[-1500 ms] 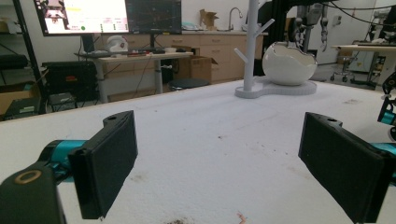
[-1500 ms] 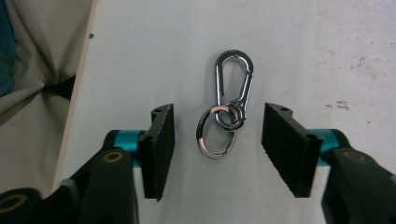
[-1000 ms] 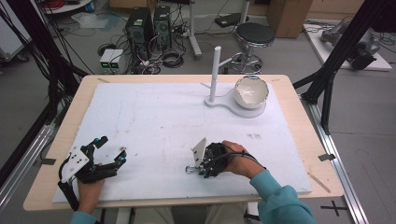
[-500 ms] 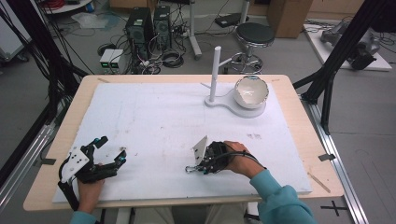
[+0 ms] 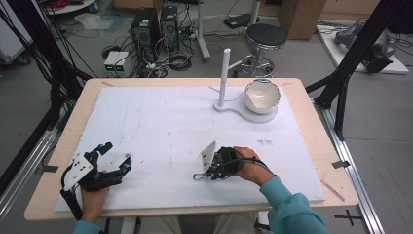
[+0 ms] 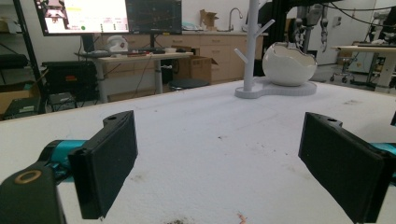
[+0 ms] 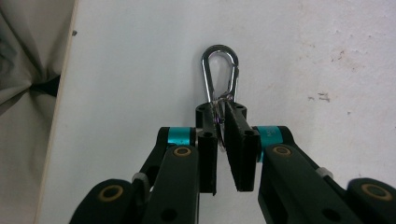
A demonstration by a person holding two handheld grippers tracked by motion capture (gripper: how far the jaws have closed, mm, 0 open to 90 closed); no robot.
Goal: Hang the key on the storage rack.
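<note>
A silver carabiner [image 7: 220, 70] lies low over the white mat, its lower end pinched between the jaws of my right gripper [image 7: 219, 111]. In the high view that right gripper [image 5: 204, 174] is at the mat's front centre, with the carabiner [image 5: 197, 176] poking out to its left. My left gripper [image 5: 117, 157] rests at the front left of the mat with its jaws wide apart and nothing between them. In the left gripper view, the left gripper [image 6: 219, 122] points across the bare mat towards a white peg stand [image 6: 252, 46] and a white bowl [image 6: 287, 64].
The peg stand [image 5: 224, 73] and the tilted bowl [image 5: 261, 96] share a white base at the back right of the table [image 5: 311, 141]. The white mat [image 5: 160, 122] covers most of the tabletop. Black frame posts flank both sides. A stool and computers stand behind.
</note>
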